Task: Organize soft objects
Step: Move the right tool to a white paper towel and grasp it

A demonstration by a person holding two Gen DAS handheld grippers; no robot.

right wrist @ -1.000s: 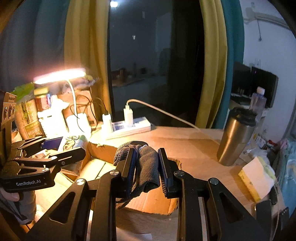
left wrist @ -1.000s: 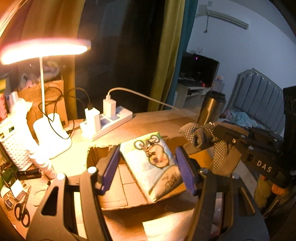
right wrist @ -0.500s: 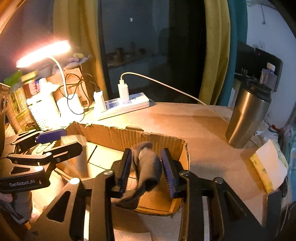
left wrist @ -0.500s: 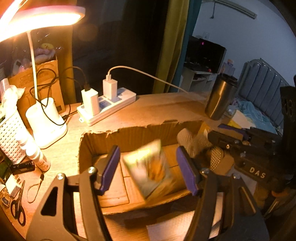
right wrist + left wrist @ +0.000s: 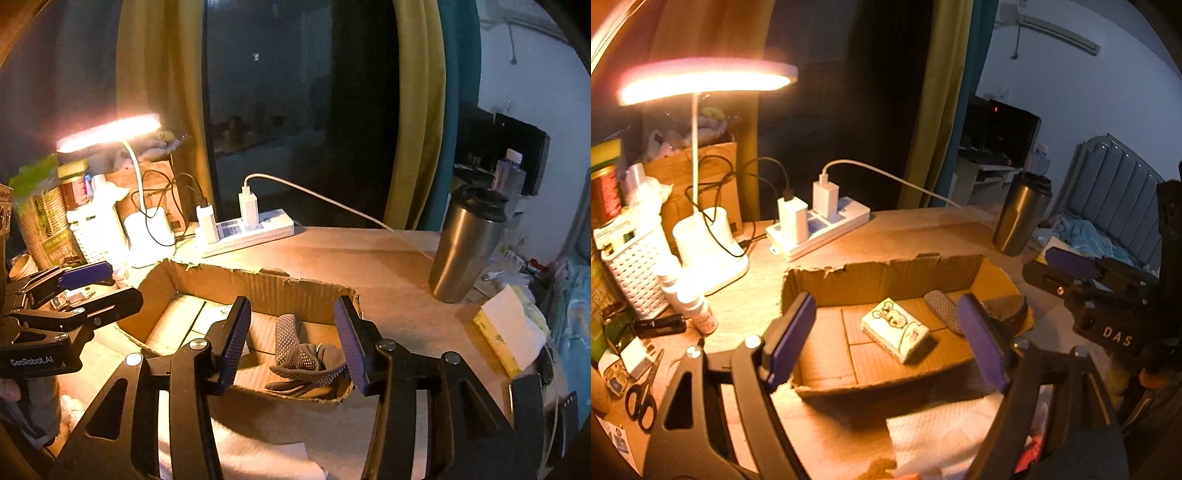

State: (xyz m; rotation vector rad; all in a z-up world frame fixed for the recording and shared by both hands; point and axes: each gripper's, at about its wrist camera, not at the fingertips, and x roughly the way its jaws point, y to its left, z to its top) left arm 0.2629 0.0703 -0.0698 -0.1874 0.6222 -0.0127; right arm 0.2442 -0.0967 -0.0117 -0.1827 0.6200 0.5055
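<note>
With both my left gripper (image 5: 886, 339) and right gripper (image 5: 293, 341) spread wide and empty, the tissue pack (image 5: 895, 328) at frame centre and glove (image 5: 304, 360) at lower centre lie inside the cardboard box (image 5: 882, 271), so I judge the placing step done; next requires locating another soft item.

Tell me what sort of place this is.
Most likely a bedroom with a cluttered desk, at night. A padded headboard with rumpled bedding stands at the right, a lit desk lamp and a power strip sit on the desk, and curtains flank a dark window.
</note>
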